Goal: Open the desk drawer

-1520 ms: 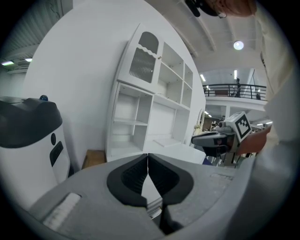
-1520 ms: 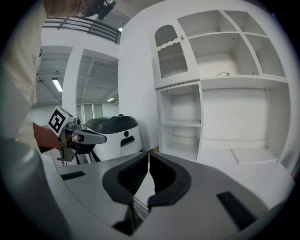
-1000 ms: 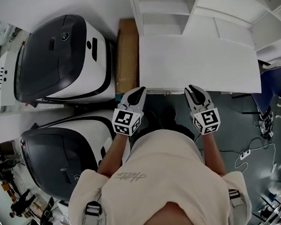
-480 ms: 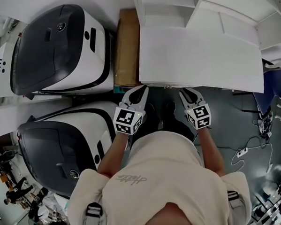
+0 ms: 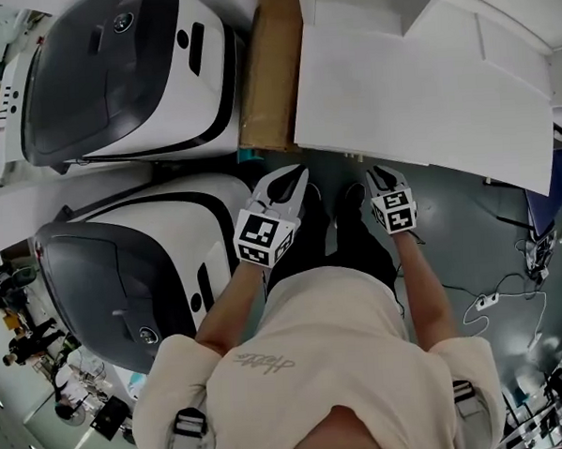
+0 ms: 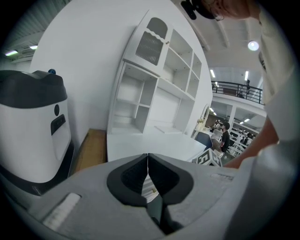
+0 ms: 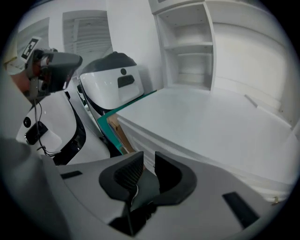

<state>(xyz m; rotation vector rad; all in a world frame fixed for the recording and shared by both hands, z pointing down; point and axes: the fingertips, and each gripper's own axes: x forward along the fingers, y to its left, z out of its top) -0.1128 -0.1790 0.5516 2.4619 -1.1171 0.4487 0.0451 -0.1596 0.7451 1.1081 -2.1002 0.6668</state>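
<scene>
While the person stands close to the front edge of the white desk [image 5: 415, 99], both grippers hang in the air just short of that edge, well apart from each other and touching nothing. The left gripper [image 5: 293, 183] points at the desk's left front corner; its own view shows the jaws clenched, pad against pad, with nothing between them. The right gripper [image 5: 382, 176] points at the front edge further right, and its jaws stand a narrow gap apart, holding nothing.

The drawer [image 7: 140, 138] sits right under the surface's front edge. It shows only in the right gripper view, as a plain white front with faint lines running along it. It looks pushed in, level with the rest of the desk's front. From the head view only the surface's edge above it can be seen.

A white shelf unit [image 6: 154, 89] with open compartments rises at the back of the surface. A brown cardboard box [image 5: 268, 69] stands against the desk's left side, between it and two large white-and-black machines [image 5: 123, 77]. A power strip [image 5: 487, 302] lies with its cable on the grey floor [image 5: 459, 219] to the person's right.
</scene>
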